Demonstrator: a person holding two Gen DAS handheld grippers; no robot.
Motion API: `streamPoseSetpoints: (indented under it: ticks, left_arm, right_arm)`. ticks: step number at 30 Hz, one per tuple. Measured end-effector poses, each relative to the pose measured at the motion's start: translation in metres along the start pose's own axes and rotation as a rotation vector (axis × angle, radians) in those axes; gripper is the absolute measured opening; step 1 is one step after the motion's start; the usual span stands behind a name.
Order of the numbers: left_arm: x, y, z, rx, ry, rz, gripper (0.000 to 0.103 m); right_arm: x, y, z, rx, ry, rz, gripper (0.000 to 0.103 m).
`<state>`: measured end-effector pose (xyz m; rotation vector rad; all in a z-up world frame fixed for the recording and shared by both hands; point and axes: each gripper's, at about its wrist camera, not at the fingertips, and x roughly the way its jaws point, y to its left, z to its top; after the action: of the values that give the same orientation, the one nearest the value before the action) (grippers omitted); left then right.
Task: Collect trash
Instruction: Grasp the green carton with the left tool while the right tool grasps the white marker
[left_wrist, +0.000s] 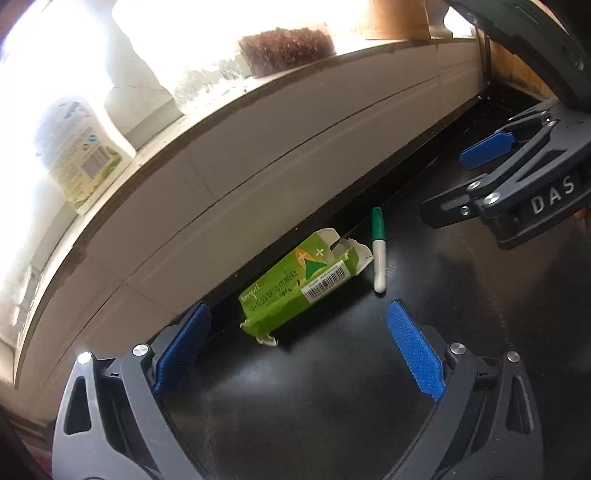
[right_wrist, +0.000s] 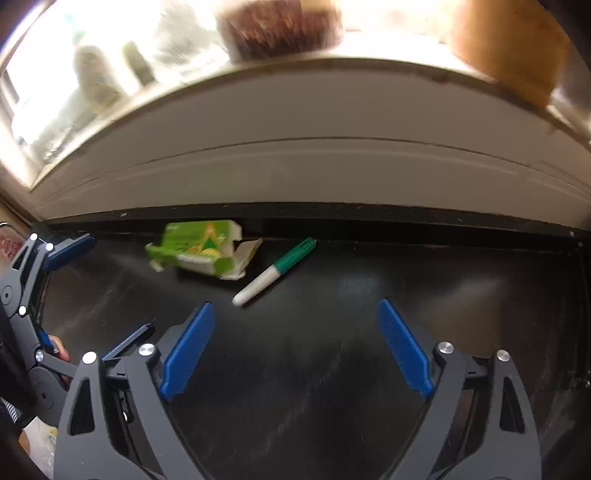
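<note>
Two things lie on the black table (left_wrist: 332, 406) close to its back edge, under the grey wall (left_wrist: 258, 147): a torn green carton (left_wrist: 295, 284) and a green marker (left_wrist: 378, 254). The carton lies flat on its side with both end flaps open, and its one end is just beside the marker; if they touch I cannot tell. My left gripper (left_wrist: 299, 350) stands wide, nothing between its blue pads (left_wrist: 415, 350), and the carton is just ahead of it, apart from both fingers. My right gripper (right_wrist: 295, 343) is also wide and holds nothing; from its camera the marker's white end (right_wrist: 243, 297) is a little ahead of the left pad, not touching. On the sill (left_wrist: 207, 107) above the wall I see a white bottle (left_wrist: 77, 147) and a tub with brown content (left_wrist: 288, 46).
</note>
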<state>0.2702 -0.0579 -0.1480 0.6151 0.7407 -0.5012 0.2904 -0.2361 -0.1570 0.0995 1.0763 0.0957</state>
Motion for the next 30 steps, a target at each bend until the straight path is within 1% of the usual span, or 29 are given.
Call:
streamPoseSetpoints:
  ticks: [3,7,8,9,10,12,13,16,17,18,19,20,21,22,23,24,25,27,30]
  left_arm:
    - [0.025,0.003,0.0,0.05,-0.007,-0.018,0.094]
    - [0.05,0.004,-0.005,0.102,-0.025,-0.05,0.093]
    - [0.054,0.003,-0.006,0.117,-0.031,-0.056,0.091]
    - [0.059,0.002,-0.008,0.135,-0.034,-0.056,0.085]
    - [0.062,0.001,-0.01,0.146,-0.031,-0.059,0.083]
    - [0.068,0.001,-0.013,0.143,-0.027,-0.084,0.073]
    - [0.071,0.0,-0.014,0.139,-0.023,-0.087,0.071]
    - [0.074,0.002,-0.017,0.12,-0.03,-0.063,0.064]
    - [0.072,0.001,-0.017,0.116,-0.034,-0.05,0.056]
    - [0.07,0.001,-0.016,0.116,-0.03,-0.05,0.049]
    - [0.068,0.001,-0.015,0.12,-0.024,-0.048,0.046]
    - [0.066,-0.001,-0.014,0.125,-0.015,-0.049,0.041]
    - [0.061,-0.005,-0.015,0.128,-0.009,-0.052,0.035]
    - [0.057,-0.008,-0.015,0.126,0.002,-0.047,0.032]
    - [0.054,-0.011,-0.016,0.122,0.012,-0.046,0.026]
    - [0.05,-0.014,-0.016,0.118,0.017,-0.045,0.019]
    - [0.043,-0.019,-0.017,0.105,0.028,-0.049,0.016]
    - [0.034,-0.023,-0.016,0.045,0.07,-0.077,0.011]
    - [0.01,-0.03,-0.021,-0.064,0.114,-0.071,0.009]
  right_arm:
    - [0.035,-0.002,0.01,0.02,0.038,-0.004,0.081]
    - [0.06,-0.004,0.017,0.045,0.048,-0.009,0.08]
    - [0.067,-0.005,0.018,0.062,0.055,-0.01,0.078]
    - [0.07,-0.006,0.018,0.072,0.06,-0.011,0.075]
    - [0.074,-0.007,0.018,0.08,0.066,-0.013,0.074]
    - [0.077,-0.006,0.017,0.079,0.059,-0.028,0.072]
    - [0.077,-0.005,0.018,0.072,0.058,-0.033,0.071]
    - [0.08,0.003,0.02,0.045,0.063,-0.052,0.068]
    - [0.081,0.008,0.02,0.035,0.062,-0.063,0.063]
    - [0.082,0.01,0.021,0.027,0.061,-0.071,0.056]
    - [0.08,0.014,0.021,0.02,0.062,-0.078,0.05]
    - [0.079,0.017,0.021,0.013,0.066,-0.083,0.035]
    - [0.078,0.02,0.02,0.009,0.072,-0.088,0.026]
    - [0.077,0.02,0.019,0.005,0.076,-0.086,0.021]
    - [0.076,0.023,0.015,-0.004,0.085,-0.079,0.015]
    - [0.074,0.024,0.013,-0.008,0.091,-0.077,0.015]
    - [0.071,0.025,0.01,-0.012,0.102,-0.068,0.015]
    - [0.061,0.027,0.004,-0.028,0.096,-0.07,0.015]
    - [0.035,0.03,-0.007,-0.053,0.082,-0.057,0.015]
